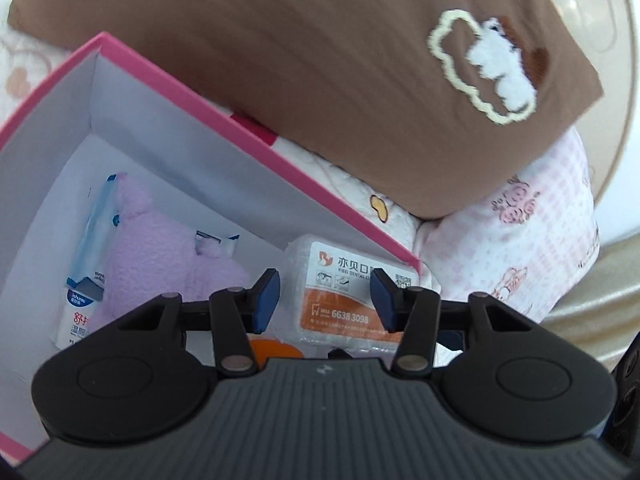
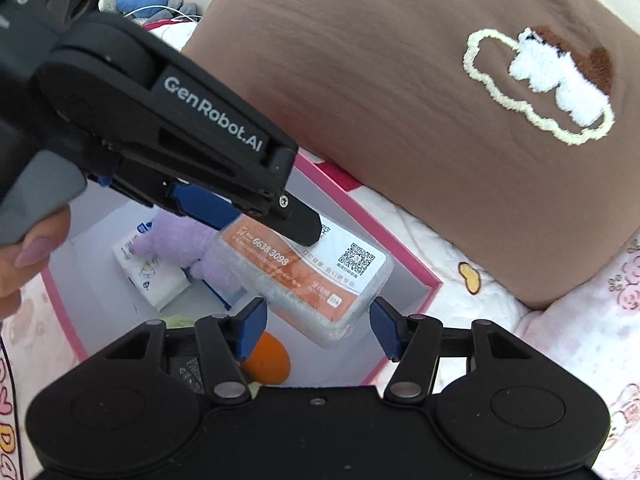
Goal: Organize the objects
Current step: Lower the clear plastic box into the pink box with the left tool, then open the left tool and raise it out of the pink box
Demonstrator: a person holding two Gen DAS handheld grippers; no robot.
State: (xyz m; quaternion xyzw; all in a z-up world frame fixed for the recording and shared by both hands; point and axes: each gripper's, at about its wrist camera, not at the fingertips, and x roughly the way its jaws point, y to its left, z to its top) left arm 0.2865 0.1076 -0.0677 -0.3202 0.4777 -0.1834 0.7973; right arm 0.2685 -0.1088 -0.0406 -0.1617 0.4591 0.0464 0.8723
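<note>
While the left gripper (image 1: 324, 298) is clamping the plastic-wrapped packet (image 2: 304, 280) above the pink box (image 1: 256, 148), the right gripper (image 2: 318, 330) is hovering beneath — jaws apart, gripping nothing, the packet's end between them.

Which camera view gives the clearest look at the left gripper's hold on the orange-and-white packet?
The right wrist view: it shows the left gripper from the side, clamped on the packet above the pink box. The left wrist view shows only the packet between its own fingers.

bed: pink printed quilt (image 1: 532, 248) | brown pillow (image 1: 320, 60) | cream headboard (image 1: 600, 20) | daylight
</note>
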